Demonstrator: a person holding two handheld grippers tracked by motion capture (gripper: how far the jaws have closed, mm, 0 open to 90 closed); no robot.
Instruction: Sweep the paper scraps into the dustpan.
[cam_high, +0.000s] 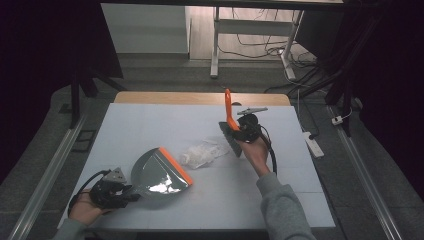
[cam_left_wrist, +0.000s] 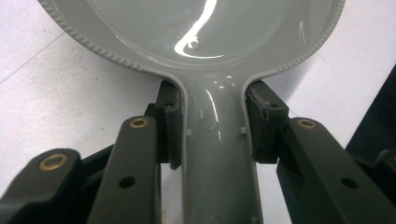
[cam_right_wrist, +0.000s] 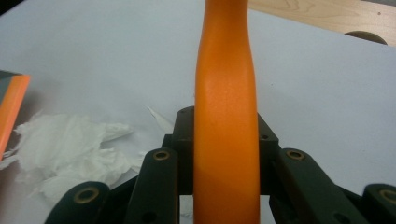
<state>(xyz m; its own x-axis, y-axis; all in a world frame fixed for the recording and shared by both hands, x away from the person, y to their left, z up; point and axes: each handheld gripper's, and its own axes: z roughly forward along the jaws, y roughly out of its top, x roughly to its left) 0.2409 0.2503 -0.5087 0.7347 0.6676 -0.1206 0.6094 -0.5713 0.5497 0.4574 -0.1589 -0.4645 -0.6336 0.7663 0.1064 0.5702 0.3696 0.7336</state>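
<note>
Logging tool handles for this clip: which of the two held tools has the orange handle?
The brush in the right tongs; its orange handle rises between them. The dustpan in the left tongs has a grey handle, orange only along its lip.

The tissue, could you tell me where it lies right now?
In the high view the tissue lies mid-table, between the dustpan to its left and the brush to its right.

Lab or workshop recording bay, white-topped bench (cam_high: 150, 125), dark curtains (cam_high: 45, 50), floor cables (cam_high: 260, 47), power strip (cam_high: 313, 143)
</note>
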